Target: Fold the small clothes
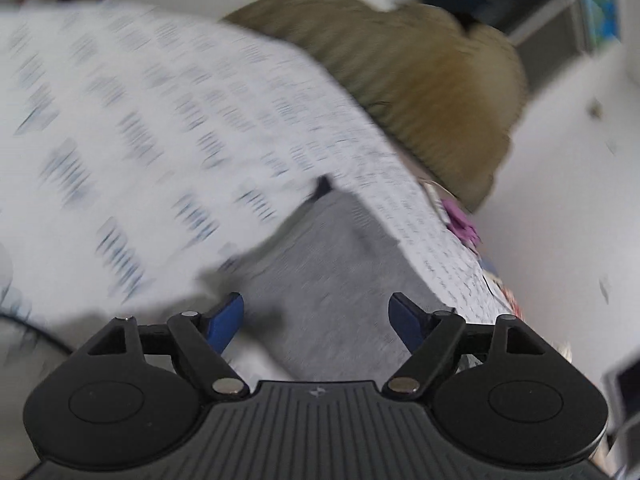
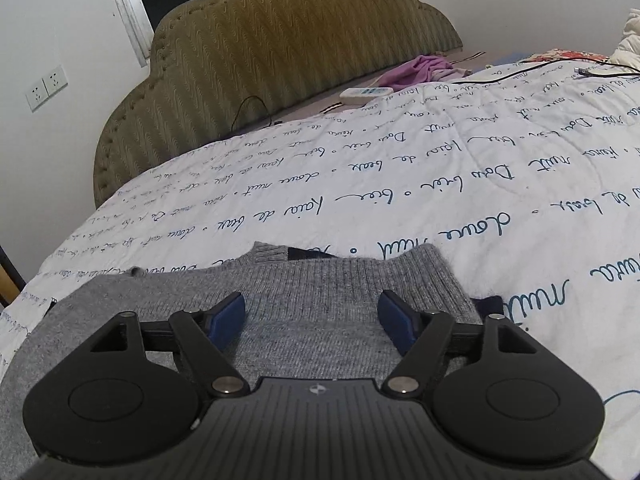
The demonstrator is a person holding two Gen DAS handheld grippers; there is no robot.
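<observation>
Sweaters: one grey knit sweater (image 2: 320,320) lies flat on the near part of the bed, over a dark garment (image 2: 486,305) showing at its edges.
Axis: its long side runs left to right; the ribbed collar points far.
Quilt: one white quilt (image 2: 440,184) with blue script.
Headboard: one, olive (image 2: 280,40), at the far end.
Left gripper (image 1: 316,320): jaws apart, nothing between them; view blurred.
Right gripper (image 2: 312,318): jaws apart above the sweater, gripping nothing.

Grey sweater (image 2: 320,320): ribbed knit wool, fuzzy, matt | bedspread (image 2: 440,200): quilted white cloth, printed blue script, matt | headboard (image 2: 280,40): olive padded fabric, zigzag weave, studded edge | right gripper (image 2: 312,316): matt black plastic, blue pads, shiny metal pins | wall (image 2: 60,20): smooth white paint
</observation>
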